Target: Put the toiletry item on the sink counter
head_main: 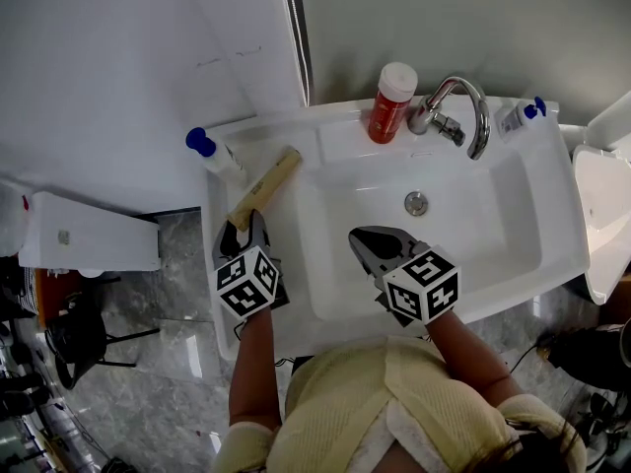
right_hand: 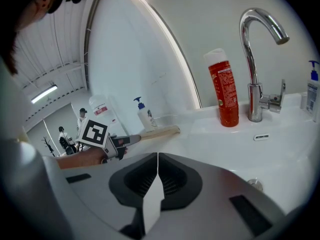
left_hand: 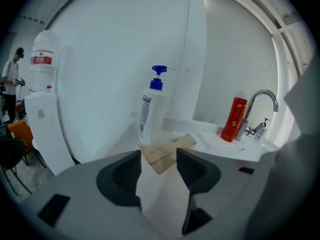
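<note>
Left gripper view shows the left tongs (left_hand: pixel 157 166) spread, the tan crimped-end toiletry tube (left_hand: pixel 167 151) lying on the white sink counter (left_hand: pixel 207 136) right at their tips, so a careless pull-back could snag it and drag it off; the right tongs (right_hand: pixel 157 176) are pressed together, empty.

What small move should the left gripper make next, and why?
Probably draw the left gripper straight back. Its jaws stand apart at the crimped end of the tan tube without pressing it, and the tube lies flat on the sink counter beside the pump bottle. Backing straight off should avoid nudging it.
</note>
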`<action>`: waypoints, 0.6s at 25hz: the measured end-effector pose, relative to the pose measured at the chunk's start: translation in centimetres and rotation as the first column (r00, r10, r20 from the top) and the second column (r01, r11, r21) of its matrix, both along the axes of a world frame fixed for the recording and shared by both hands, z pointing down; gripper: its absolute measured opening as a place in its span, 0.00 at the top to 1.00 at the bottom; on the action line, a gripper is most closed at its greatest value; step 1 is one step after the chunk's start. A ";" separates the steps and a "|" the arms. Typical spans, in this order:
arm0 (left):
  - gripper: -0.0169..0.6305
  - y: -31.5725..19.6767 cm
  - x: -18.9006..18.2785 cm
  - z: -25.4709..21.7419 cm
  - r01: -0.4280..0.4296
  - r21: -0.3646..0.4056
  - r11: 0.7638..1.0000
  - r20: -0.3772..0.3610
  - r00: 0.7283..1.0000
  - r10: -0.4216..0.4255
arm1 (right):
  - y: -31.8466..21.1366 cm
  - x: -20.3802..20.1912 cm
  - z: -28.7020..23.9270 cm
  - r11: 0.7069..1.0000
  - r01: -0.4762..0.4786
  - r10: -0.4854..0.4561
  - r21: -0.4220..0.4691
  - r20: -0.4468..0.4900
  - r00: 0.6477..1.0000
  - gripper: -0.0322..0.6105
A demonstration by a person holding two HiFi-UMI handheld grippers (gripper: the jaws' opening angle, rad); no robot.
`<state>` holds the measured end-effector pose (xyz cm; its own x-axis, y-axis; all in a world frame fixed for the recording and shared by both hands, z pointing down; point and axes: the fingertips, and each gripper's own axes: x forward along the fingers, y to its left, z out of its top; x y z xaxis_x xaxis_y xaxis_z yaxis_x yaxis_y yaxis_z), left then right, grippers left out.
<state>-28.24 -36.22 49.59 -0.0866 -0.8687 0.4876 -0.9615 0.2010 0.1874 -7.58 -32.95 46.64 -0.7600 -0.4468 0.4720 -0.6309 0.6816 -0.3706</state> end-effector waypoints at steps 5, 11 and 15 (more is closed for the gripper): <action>0.54 0.0 -0.4 -0.2 0.012 -0.002 1.000 0.052 0.999 -0.012 | -0.2 -0.2 -0.1 1.000 -0.003 0.003 -0.005 0.009 1.000 0.91; 0.51 -0.1 0.2 0.2 -0.072 -0.076 0.995 0.253 0.963 0.089 | 0.1 -0.6 -0.1 1.000 0.005 -0.005 -0.001 0.007 1.000 0.91; 0.51 -0.2 1.8 1.2 -0.186 -0.189 0.964 0.365 0.898 0.244 | 0.2 -0.5 -0.2 1.000 -0.003 0.003 0.002 0.007 1.000 0.91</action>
